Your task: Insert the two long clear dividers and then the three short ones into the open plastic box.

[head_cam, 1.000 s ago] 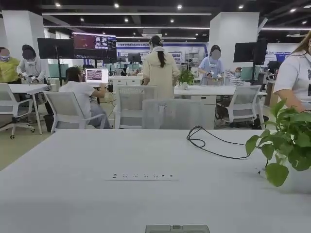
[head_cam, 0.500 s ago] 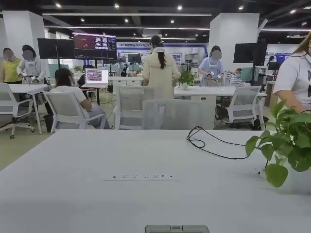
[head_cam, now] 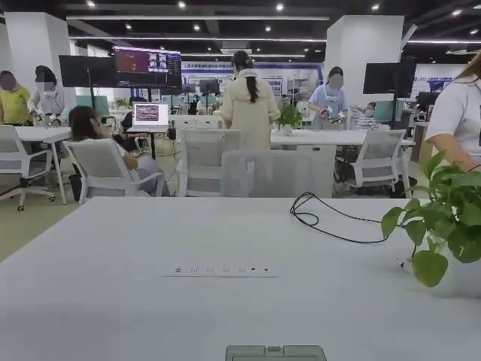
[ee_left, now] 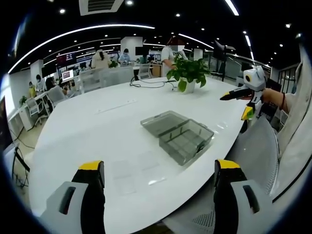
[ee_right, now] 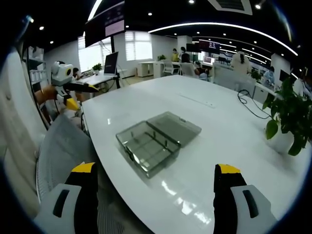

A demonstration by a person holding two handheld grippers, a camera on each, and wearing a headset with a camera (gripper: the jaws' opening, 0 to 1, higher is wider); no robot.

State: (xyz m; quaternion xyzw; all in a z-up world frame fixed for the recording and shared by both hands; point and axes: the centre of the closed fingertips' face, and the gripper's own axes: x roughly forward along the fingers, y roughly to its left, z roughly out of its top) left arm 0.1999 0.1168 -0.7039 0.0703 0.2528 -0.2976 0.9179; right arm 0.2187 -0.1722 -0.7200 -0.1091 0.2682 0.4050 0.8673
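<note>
Left tongs [ee_left: 158, 165] and right tongs [ee_right: 155, 168] both wide, empty. Open plastic box [ee_left: 185, 140] rests on worktop [ee_left: 97, 126], ahead of each. Faint clear dividers [ee_left: 124, 173] apparently lie flat, nearer left tongs.

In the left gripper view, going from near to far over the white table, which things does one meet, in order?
Near to far: flat clear dividers lying loose → open smoky clear plastic box → green leafy plant in a white pot.
</note>
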